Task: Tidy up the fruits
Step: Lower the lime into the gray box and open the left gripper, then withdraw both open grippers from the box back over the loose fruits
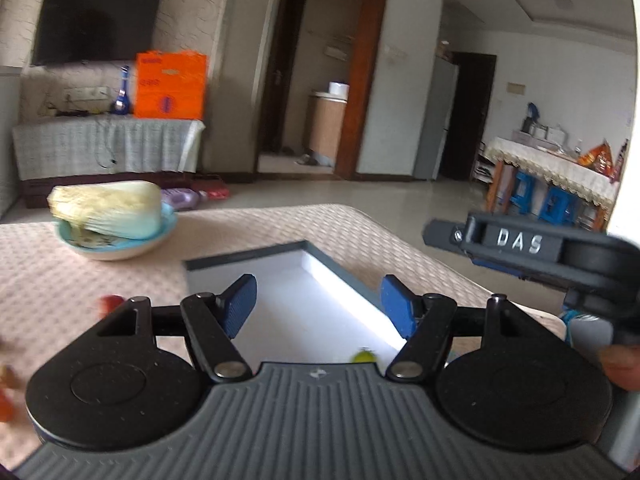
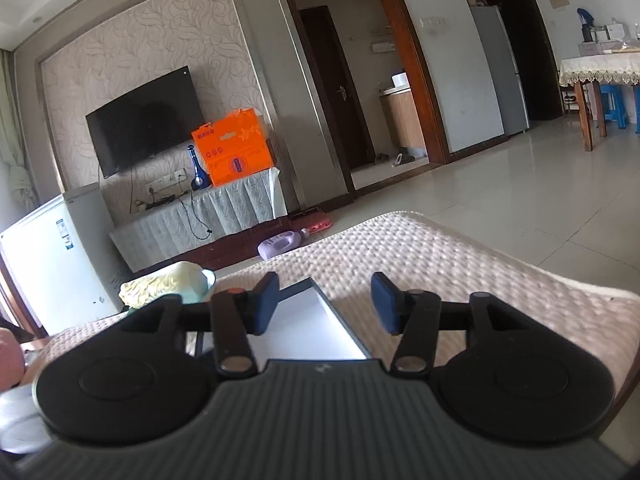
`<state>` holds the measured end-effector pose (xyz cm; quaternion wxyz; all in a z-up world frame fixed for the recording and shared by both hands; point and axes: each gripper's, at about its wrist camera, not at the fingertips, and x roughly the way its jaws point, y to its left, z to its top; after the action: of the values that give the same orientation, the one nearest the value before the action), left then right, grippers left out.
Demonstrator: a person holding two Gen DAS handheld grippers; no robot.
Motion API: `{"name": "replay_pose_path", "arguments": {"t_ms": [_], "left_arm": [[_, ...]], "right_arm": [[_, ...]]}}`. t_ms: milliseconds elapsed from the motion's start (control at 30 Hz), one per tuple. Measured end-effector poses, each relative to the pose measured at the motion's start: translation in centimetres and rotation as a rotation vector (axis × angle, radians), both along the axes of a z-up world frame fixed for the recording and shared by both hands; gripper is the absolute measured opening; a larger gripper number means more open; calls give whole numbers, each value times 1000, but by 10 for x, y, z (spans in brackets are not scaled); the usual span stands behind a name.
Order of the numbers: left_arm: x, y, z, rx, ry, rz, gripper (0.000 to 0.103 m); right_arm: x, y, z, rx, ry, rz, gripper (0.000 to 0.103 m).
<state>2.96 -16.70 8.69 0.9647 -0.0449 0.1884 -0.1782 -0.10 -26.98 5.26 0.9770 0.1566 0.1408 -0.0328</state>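
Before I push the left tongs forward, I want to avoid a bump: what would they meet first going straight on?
Probably the white inside of the open box: the left tongs, jaws open and empty, point slightly down into it. A small green fruit lies nearer, under them. Depth is unclear.

A wall-mounted television (image 2: 146, 126) hangs on patterned wallpaper at left, above a cloth-draped cabinet (image 2: 200, 220); pale tiled floor (image 2: 500, 200) reaches wood-framed doorways.
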Motion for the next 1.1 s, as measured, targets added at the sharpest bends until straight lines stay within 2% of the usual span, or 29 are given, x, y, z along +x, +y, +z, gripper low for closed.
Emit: {"name": "replay_pose_path", "arguments": {"t_ms": [200,633,800,967,1033,1100], "left_arm": [[-23,53,16,-10,-7,98,73],[-75,148,30,51,7,282,73],[-93,181,25,73,45,353,73],[-120,209,17,30,108,420,73],[-124,212,10,61,108,426,73],[-122,214,1,82,121,435,73]], "right_arm": [[5,31,-9,-42,22,80,54],[-9,109,-9,-133,32,352,54],[-21,133,-13,-171,57,447,54],[-28,144,-14,-146,82,530,53],[-27,150,-18,-158,103,552,53],[-26,153,-23,-157,132,570,48]]}}
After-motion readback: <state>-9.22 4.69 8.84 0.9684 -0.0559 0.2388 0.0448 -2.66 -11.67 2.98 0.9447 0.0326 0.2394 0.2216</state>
